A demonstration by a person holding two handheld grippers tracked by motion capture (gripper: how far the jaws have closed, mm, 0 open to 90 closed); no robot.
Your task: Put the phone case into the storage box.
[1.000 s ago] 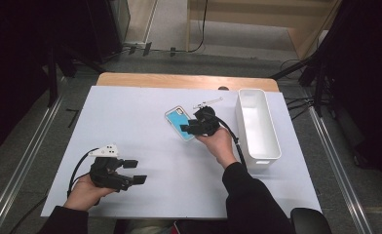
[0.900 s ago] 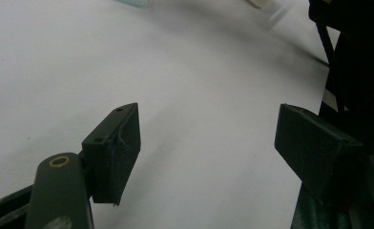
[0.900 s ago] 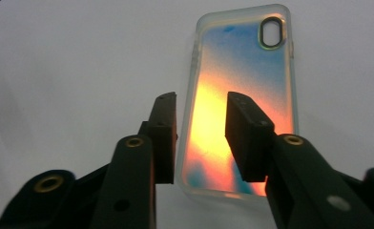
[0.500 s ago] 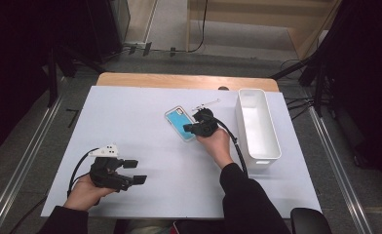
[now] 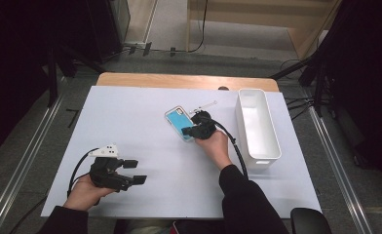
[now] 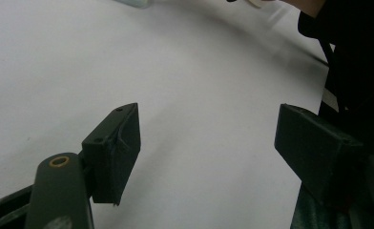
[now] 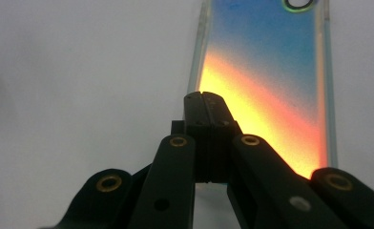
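Right gripper (image 5: 193,130): my jaws are pressed together, pad against pad, with nothing between them. They have just been closing. In the right gripper view the tips (image 7: 205,102) sit over the near end of the phone, at its left edge; whether they touch it I cannot tell.

Phone (image 5: 178,122): lies flat on the table, near the middle, a little toward the far side. From above it looks turquoise, with a clear case rim. In the right gripper view (image 7: 266,71) its surface shines blue at the far end and orange to yellow closer to me, and a dark ring shows at the top corner.

Left gripper (image 5: 133,171): my jaws stand wide apart and hold nothing. It rests near the front left of the table, well apart from the phone. In the left gripper view (image 6: 206,143) only the bare white sheet lies between the jaws.

Table (image 5: 130,112): covered by a white sheet, with a strip of wood showing along the far edge.

Bin (image 5: 258,124): white and long, on the right side of the table, just beside my right hand (image 5: 214,146) and near the phone.

Small thing (image 5: 204,105): pale and thin, just beyond the phone — too small to tell what it is.
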